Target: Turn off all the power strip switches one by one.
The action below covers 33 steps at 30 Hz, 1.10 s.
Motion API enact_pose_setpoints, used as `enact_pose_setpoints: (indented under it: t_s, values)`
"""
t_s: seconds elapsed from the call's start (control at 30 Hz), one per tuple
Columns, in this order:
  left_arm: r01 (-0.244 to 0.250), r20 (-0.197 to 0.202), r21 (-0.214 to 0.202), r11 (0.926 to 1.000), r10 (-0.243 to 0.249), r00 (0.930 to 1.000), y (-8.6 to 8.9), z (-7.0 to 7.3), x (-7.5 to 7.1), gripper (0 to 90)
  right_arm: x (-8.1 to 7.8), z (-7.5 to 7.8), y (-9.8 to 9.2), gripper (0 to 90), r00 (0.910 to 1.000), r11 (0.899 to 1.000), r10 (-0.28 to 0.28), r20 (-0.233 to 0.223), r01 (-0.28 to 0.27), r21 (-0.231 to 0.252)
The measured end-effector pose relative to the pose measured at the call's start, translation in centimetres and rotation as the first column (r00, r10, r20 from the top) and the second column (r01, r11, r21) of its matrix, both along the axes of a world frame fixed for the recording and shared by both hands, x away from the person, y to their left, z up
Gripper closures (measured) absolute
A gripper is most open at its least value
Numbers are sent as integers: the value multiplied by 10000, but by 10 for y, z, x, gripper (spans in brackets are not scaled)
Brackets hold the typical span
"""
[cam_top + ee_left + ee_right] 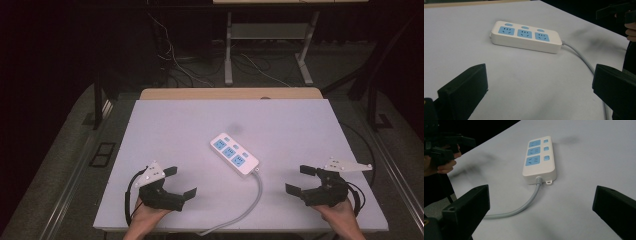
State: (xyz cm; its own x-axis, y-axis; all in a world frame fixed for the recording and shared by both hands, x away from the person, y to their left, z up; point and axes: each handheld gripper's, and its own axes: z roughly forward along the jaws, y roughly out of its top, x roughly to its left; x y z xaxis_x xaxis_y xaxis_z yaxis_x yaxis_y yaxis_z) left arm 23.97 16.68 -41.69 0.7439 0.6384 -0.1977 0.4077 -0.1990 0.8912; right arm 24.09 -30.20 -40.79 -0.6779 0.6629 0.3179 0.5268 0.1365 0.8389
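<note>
Your left gripper and right gripper hover over the near edge of the desk, both with jaws wide and nothing between them.
Between your two hands, a little farther from you, the strip lies flat and slanted on the desk, well apart from both grippers; its cord curves back toward you and goes over the near edge.
</note>
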Motion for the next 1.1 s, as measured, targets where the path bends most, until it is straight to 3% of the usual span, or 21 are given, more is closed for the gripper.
enact_pose_setpoints:
  t_s: [0.53, 1.1]
  values:
    - [-22, -94, -72, 10000, 21, 10000, 2, 1, -1, 0, 0, -1, 1, 9, 9999, 9999, 116, -91, -117, -82]
    - [194, -314, 178, 9997, -188, 9993, 3, 10, 4, 0, 0, -1, -2, 9, 9999, 10000, 79, -133, -79, -29]
